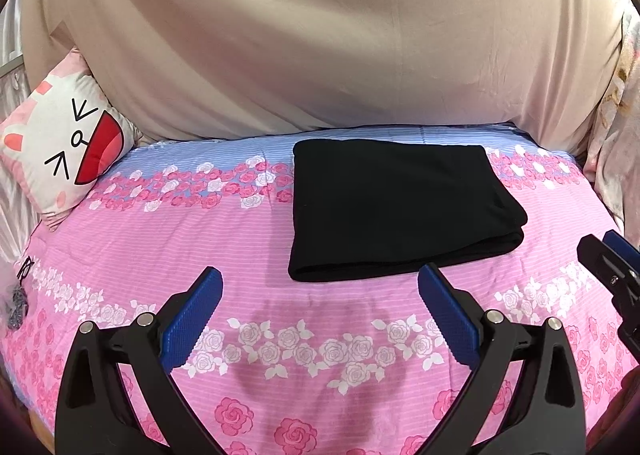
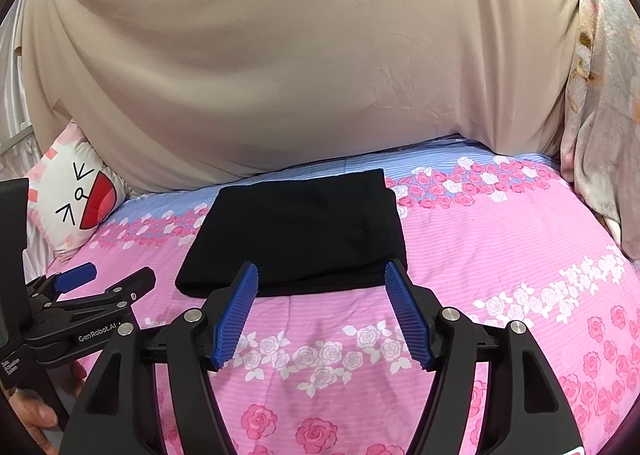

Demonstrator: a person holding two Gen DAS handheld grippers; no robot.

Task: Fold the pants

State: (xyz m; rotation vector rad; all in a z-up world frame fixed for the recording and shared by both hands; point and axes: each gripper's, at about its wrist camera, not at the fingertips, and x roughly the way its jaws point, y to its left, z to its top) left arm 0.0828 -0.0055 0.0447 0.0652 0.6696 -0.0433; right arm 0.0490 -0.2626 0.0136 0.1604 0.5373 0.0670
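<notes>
From my left gripper [image 1: 320,287], jaws spread and empty, the folded black pants [image 1: 400,211] lie ahead on the rose-print bedspread [image 1: 200,239], a cartoon cat pillow [image 1: 60,143] far left. From my right gripper [image 2: 320,279], jaws apart, seemingly just short of the pants' near edge; beige sheet [image 2: 280,75] behind.

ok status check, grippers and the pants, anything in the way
Left gripper open, empty. Right gripper open, empty, short of the pants. Black pants folded flat on the floral bedspread. Nothing in the way.
</notes>
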